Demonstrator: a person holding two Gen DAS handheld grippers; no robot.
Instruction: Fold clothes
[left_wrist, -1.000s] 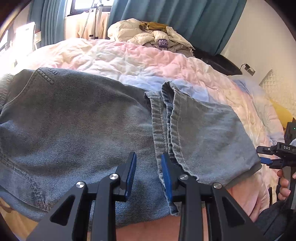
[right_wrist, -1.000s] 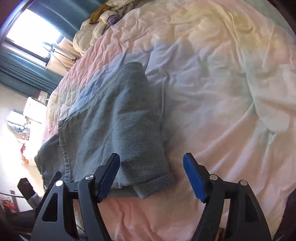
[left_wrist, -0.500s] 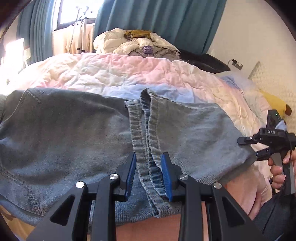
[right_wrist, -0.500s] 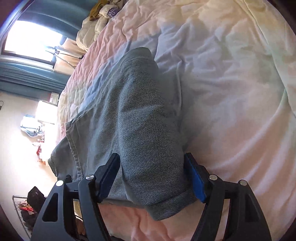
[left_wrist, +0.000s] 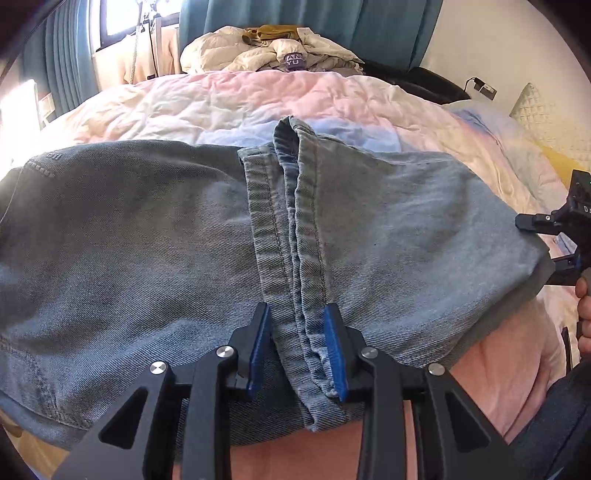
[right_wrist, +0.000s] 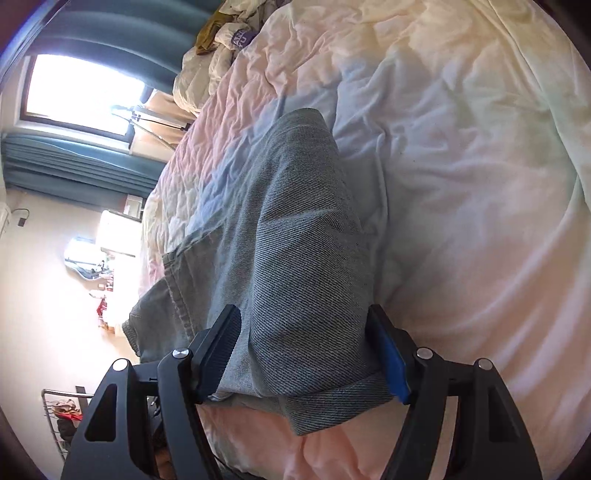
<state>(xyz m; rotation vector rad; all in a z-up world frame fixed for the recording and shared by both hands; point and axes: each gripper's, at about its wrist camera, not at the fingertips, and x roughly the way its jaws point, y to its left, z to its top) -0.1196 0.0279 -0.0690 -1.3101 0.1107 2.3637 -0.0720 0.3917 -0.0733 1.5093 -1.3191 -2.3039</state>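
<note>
The left gripper stands with its blue-padded jaws parted a little, one on each side of the doubled, stitched hem bands of a pair of faded blue-grey denim jeans; the right pad touches the hem edge, while a sliver of cloth shows between the left pad and the hem, so the jaws straddle the bands and are not clamped on them. The right gripper has its jaws spread wide around the folded end of the same jeans, the denim filling the gap between the black left finger and the blue-padded right finger, with its corner hanging over the near edge of the bed; the fold looks framed, not pinched. From the left wrist view, the right gripper shows at the far right edge of the cloth, in a hand. The jeans lie flat across the near side of a rumpled quilted bedspread in pale pink, blue and cream. Beyond it sits a heap of cream-coloured clothing before teal curtains and a bright window.
</note>
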